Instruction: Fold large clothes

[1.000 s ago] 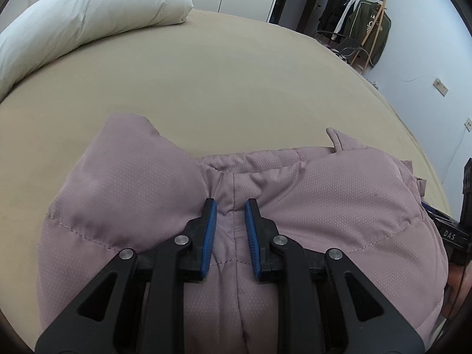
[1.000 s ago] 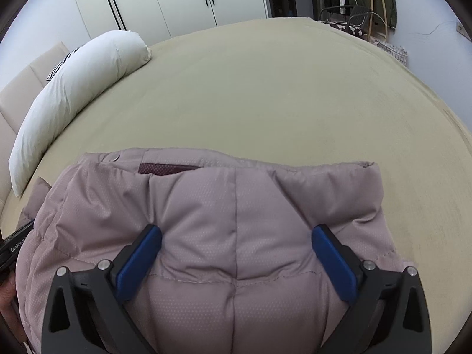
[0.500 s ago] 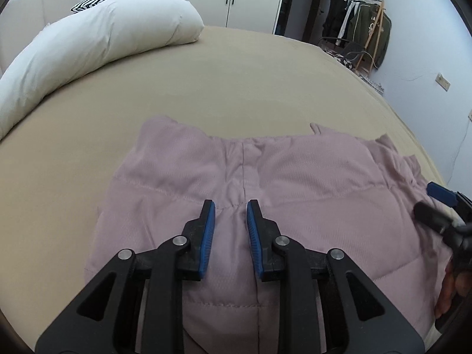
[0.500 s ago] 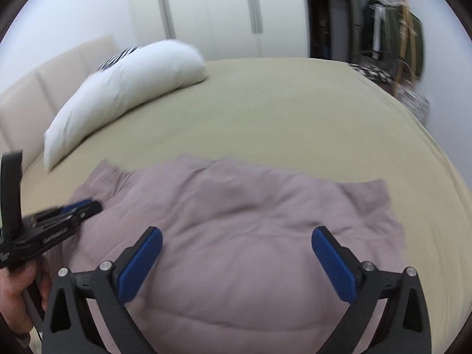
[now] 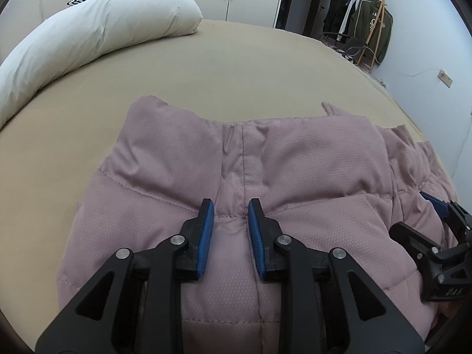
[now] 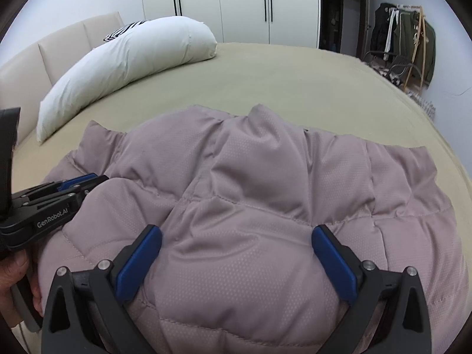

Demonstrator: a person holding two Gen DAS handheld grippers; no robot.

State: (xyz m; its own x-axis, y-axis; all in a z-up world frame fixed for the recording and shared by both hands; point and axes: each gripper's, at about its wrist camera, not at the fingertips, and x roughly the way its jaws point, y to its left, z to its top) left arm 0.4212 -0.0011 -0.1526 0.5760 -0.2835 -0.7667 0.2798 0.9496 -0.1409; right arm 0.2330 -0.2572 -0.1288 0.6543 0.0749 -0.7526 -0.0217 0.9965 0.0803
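A mauve quilted puffer jacket [image 5: 265,159] lies on the tan bed, bunched in soft folds; it also fills the right wrist view [image 6: 265,183]. My left gripper [image 5: 228,209] is nearly closed, its blue pads a narrow gap apart over a seam of the jacket; whether it pinches fabric is unclear. It also shows at the left of the right wrist view [image 6: 79,181]. My right gripper [image 6: 236,236] is wide open, its pads resting either side of a puffed fold, holding nothing. It shows at the right edge of the left wrist view [image 5: 436,206].
The tan bed sheet [image 5: 236,67] stretches beyond the jacket. A long white pillow [image 5: 88,29] lies at the far left by a beige headboard [image 6: 44,56]. White wardrobes [image 6: 242,3] and a clothes rack [image 6: 404,44] stand behind the bed.
Both grippers drew back and lifted, then came down on the jacket again. The jacket now lies more spread out on the bed. The jaw openings have not changed.
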